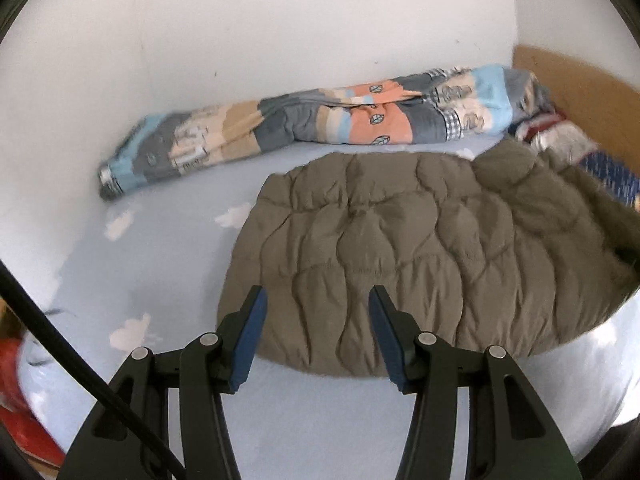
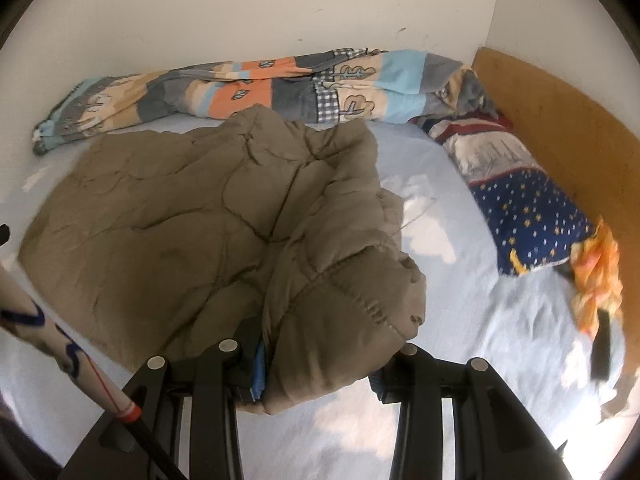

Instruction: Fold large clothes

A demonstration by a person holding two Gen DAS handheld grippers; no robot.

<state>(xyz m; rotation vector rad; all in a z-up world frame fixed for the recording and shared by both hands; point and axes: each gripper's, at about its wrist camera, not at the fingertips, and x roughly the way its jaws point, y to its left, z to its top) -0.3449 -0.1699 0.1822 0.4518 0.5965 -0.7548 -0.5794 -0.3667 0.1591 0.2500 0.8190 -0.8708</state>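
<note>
An olive-brown quilted jacket point(image 1: 400, 248) lies spread on a bed with a pale blue sheet point(image 1: 160, 264). My left gripper point(image 1: 316, 300) is open and empty, its blue pads just above the jacket's near edge. In the right wrist view the jacket point(image 2: 180, 216) is partly lifted. My right gripper point(image 2: 320, 360) is closed on a thick fold of it, a sleeve or side part point(image 2: 344, 304), which bulges between the fingers and hides the pads. The fold is raised above the rest of the jacket.
A rolled patchwork blanket point(image 1: 320, 120) lies along the white wall at the back. A navy starred pillow point(image 2: 524, 216) and an orange cloth point(image 2: 596, 280) lie at the right by a wooden headboard point(image 2: 560, 120). A cable crosses the lower left.
</note>
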